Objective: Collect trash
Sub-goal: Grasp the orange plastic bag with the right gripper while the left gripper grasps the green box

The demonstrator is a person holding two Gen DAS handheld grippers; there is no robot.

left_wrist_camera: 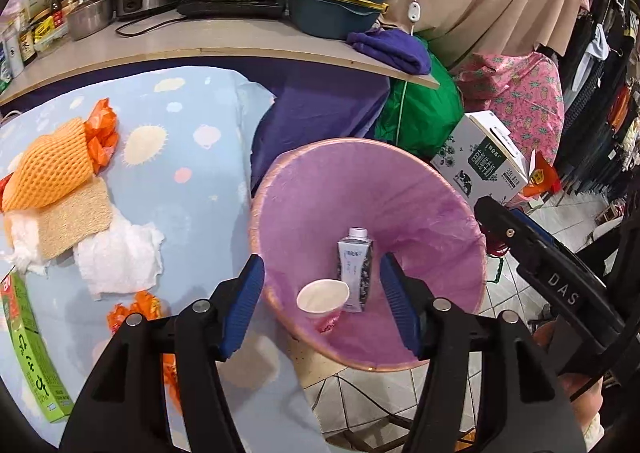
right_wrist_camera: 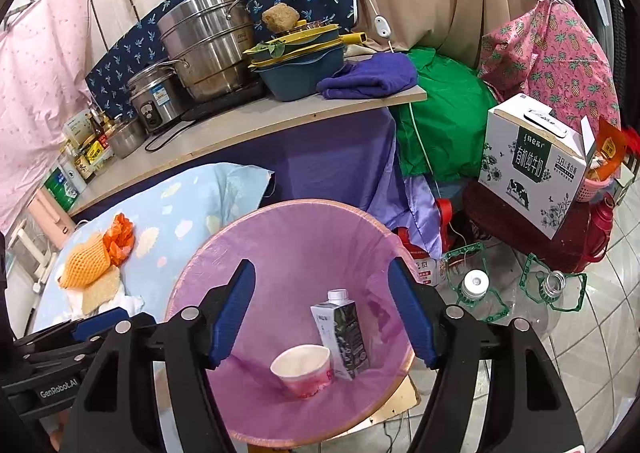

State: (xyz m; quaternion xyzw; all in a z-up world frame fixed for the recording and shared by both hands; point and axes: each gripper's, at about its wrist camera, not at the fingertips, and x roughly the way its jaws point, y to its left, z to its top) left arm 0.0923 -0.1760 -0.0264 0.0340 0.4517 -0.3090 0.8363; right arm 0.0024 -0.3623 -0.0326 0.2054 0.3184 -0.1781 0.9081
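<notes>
Blue ribbed pads on black arms fill the near edge of both wrist views. Left gripper point(left_wrist_camera: 322, 303): jaws apart, nothing between the pads, poised over the near rim of the bin. Right gripper point(right_wrist_camera: 322, 315): jaws likewise apart and empty, over the bin mouth.

Trash bin point(left_wrist_camera: 400, 157): round, tapering, peach-coloured rim, lined with a thin, wrinkled pink-violet plastic bag. It stands on the tiled floor just right of the bed.

Inside, at the bottom:
- milk carton point(left_wrist_camera: 355, 269), slim and rectangular, white screw cap, grey-and-dark print. Long axis nearly upright, cap pointing up and to the far side, slightly tilted
- paper cup point(left_wrist_camera: 323, 299), white inside, pink-printed outside, lying tilted just near-left of the carton, touching it, mouth facing up and towards the cameras

Blue bedsheet point(left_wrist_camera: 192, 181) with pale cloud shapes, left of the bin, carries the remaining litter: orange foam fruit net point(left_wrist_camera: 48, 169) with open mesh texture, crumpled orange plastic point(left_wrist_camera: 102, 129) at its far side, coarse tan sponge point(left_wrist_camera: 74, 223), crumpled white tissue point(left_wrist_camera: 120, 259), green box point(left_wrist_camera: 30, 353) at the near left edge
</notes>
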